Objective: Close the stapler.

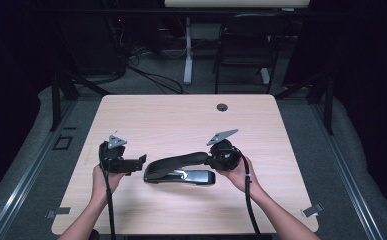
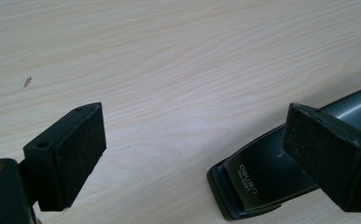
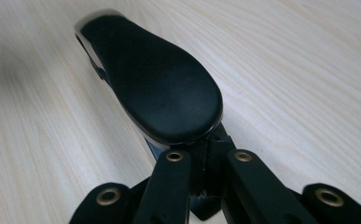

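Observation:
A large black stapler [image 1: 181,170] lies at the front middle of the light wooden table [image 1: 181,120], its long handle raised toward the right. My right gripper [image 1: 216,159] meets the raised handle's right end. In the right gripper view the jaws stand close together on a dark part under the rounded handle [image 3: 155,79], which hides the right gripper's [image 3: 206,149] tips. My left gripper [image 1: 136,162] is just left of the stapler's front end [image 2: 262,177]. It is open [image 2: 194,154], with bare table between its pads [image 2: 71,158].
A round cable hole [image 1: 222,107] sits near the table's far edge. Behind the table stand a dark chair [image 1: 246,45] and a white desk leg [image 1: 187,55], with cables on the floor. A small speck [image 2: 27,82] marks the wood.

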